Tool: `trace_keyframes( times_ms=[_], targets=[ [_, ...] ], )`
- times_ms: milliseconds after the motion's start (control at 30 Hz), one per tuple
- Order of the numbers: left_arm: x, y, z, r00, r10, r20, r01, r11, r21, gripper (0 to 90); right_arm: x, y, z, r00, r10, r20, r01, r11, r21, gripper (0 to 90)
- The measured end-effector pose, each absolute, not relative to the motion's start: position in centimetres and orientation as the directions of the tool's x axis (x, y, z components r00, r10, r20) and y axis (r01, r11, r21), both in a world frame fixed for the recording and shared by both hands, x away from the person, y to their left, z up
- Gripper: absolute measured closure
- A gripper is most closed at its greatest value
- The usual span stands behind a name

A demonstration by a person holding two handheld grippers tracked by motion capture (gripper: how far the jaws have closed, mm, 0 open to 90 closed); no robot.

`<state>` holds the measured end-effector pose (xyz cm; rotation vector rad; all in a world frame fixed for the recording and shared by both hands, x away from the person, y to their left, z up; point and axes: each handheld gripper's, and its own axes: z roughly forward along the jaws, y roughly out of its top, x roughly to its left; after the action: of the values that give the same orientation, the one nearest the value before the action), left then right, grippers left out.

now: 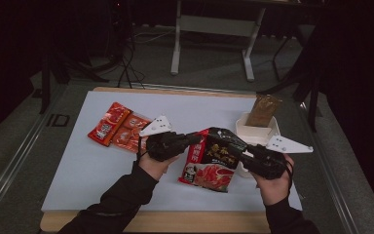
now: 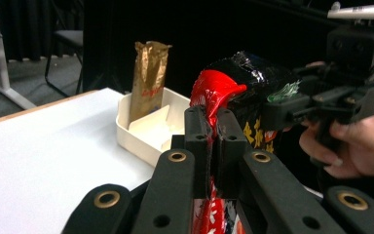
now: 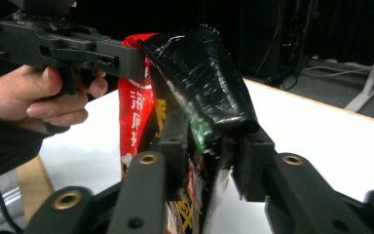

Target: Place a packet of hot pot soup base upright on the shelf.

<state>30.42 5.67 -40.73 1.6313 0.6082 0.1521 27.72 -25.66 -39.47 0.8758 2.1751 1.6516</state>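
I hold a red and black snack bag (image 1: pixel 212 161) upright on the white table (image 1: pixel 78 165), just in front of a white tray (image 1: pixel 255 130). My left hand-held gripper (image 1: pixel 193 138) has its jaws pressed together on the bag's red upper edge. My right hand-held gripper (image 1: pixel 234 147) pinches the black crumpled top on the side nearer the tray; in the right gripper view its jaws look closed into the film, with the plastic bunched between them.

The bag looks light, soft and glossy. I judge it will crinkle, slip and sag instead of holding its shape, and its contents may crush if squeezed through the belly. The safest hold is the flat sealed top strip, where both jaws now bite, leaving the printed body free.

A gold packet (image 1: pixel 263 110) stands inside the tray at its far end. Red sauce sachets (image 1: pixel 119 127) lie flat on the table, well apart from the tray, beyond my left hand (image 1: pixel 156 163).
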Motion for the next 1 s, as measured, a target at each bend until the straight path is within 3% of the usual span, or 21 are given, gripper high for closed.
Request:
trace_keyframes(
  times_ms=[400,567,767,1000],
  targets=[
    [30.4,5.9,-40.8,0.856,0.461,-0.234,0.295,-0.065,0.953,81.6,28.0,-25.8,-38.4,-0.794,0.587,0.159,0.326,0.19,0.926,77.8],
    [30.6,6.4,-40.8,0.85,0.456,-0.263,0.318,-0.047,0.947,60.7,27.9,-26.0,-37.7,-0.799,0.584,0.146,0.309,0.19,0.932,77.6],
    [30.3,7.1,-40.8,0.853,0.448,-0.266,0.32,-0.048,0.946,49.7,28.0,-26.4,-36.9,-0.791,0.6,0.118,0.287,0.194,0.938,77.5],
    [29.6,7.4,-41.0,0.85,0.457,-0.262,0.327,-0.068,0.943,24.2,28.0,-26.9,-35.7,-0.792,0.603,0.101,0.263,0.186,0.947,77.5]
  ],
)
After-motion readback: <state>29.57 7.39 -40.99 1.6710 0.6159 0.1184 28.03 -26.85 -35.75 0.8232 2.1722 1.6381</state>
